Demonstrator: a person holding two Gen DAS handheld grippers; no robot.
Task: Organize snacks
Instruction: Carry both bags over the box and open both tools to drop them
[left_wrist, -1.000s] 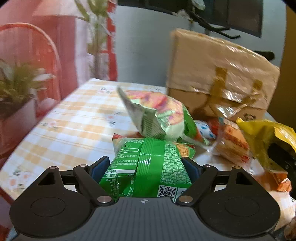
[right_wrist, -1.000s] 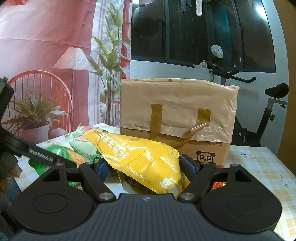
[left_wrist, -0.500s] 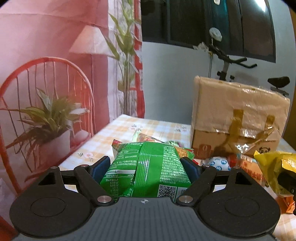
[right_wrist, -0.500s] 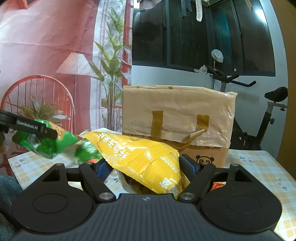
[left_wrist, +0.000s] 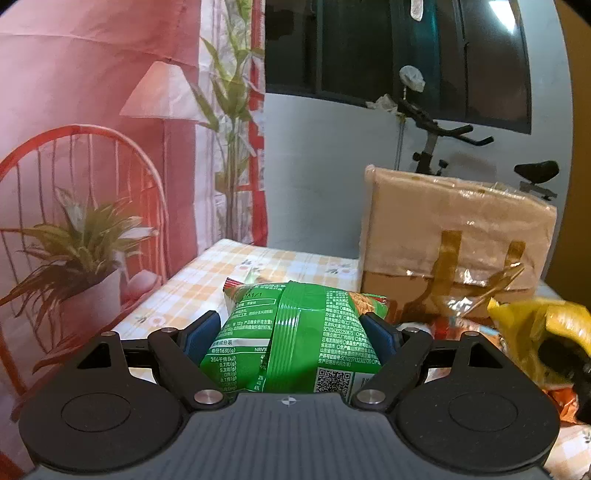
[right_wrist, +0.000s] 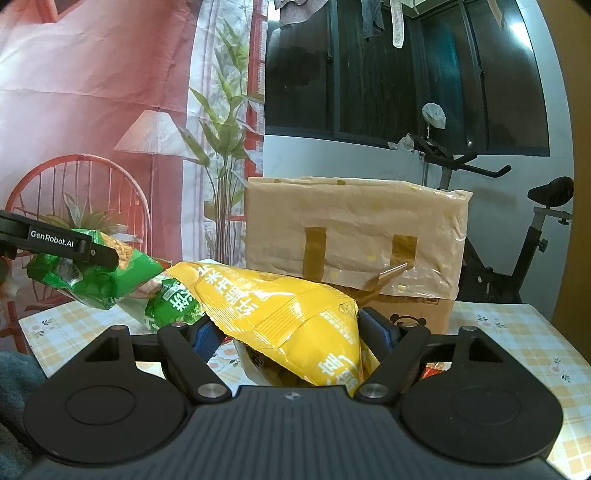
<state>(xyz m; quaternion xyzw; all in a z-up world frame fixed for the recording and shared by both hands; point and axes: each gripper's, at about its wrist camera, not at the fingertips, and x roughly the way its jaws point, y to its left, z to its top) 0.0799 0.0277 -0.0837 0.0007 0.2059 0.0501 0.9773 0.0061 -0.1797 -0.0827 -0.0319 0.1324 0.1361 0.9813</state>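
Your left gripper (left_wrist: 295, 334) is clamped on the green snack bag (left_wrist: 295, 339), held up above the checked surface (left_wrist: 258, 266), its long side pointing away from you. Your right gripper (right_wrist: 291, 332) squeezes the yellow snack bag (right_wrist: 280, 314), which slants up to the left. Both bags still need putting away, and more snacks lie by the brown box (right_wrist: 354, 236).

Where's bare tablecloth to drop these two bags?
Bare checkered tablecloth runs along the left edge, between the plant backdrop and the cardboard box. Another bare patch lies right of the box, by the exercise bike. In front of the box it is crowded with loose snack packets.
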